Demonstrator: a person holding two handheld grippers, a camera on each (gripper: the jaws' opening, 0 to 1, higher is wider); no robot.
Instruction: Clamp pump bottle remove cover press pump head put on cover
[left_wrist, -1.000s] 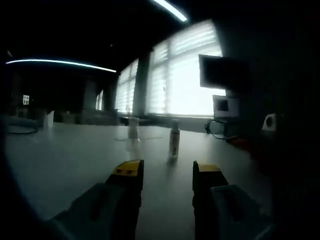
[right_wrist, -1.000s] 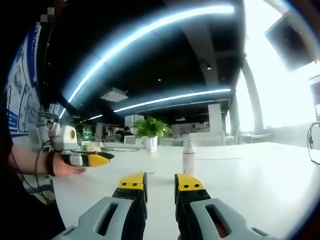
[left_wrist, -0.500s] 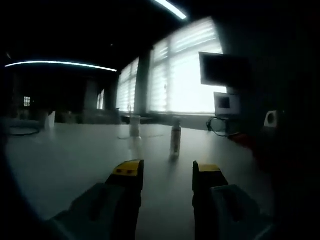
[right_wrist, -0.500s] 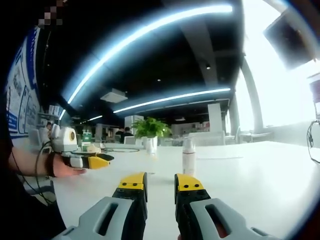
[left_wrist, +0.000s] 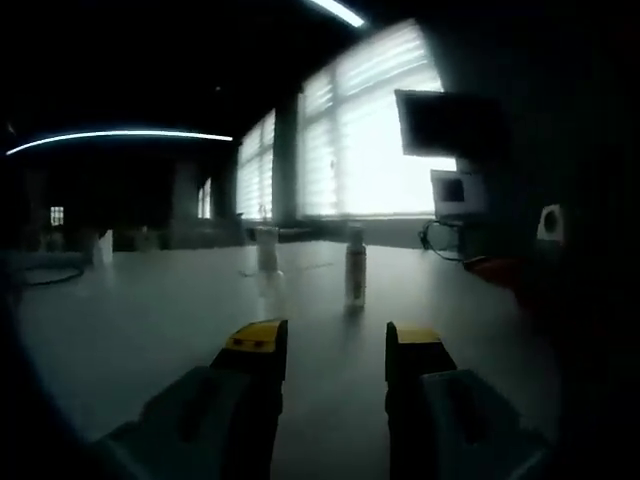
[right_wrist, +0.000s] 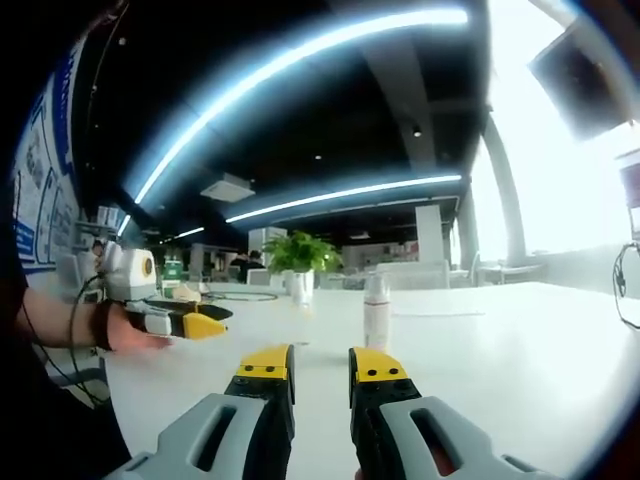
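- One pump bottle (right_wrist: 377, 312) stands upright on the white table (right_wrist: 500, 350), long axis vertical, cover on top, well ahead of both grippers.
- Likely light, slick, tippy; best clamped mid-body, cover pulled straight up.
- Right gripper (right_wrist: 320, 366): jaws narrowly apart, empty.
- Left gripper (left_wrist: 335, 340): jaws wider, empty; bottle (left_wrist: 354, 270) just right of centre.

Bare tabletop (right_wrist: 480, 350) ahead of the right gripper's fingers (right_wrist: 266, 368), pump bottle (right_wrist: 377, 312) standing alone beyond them, left gripper (right_wrist: 185, 322) off to their left, clear tabletop either side of the bottle
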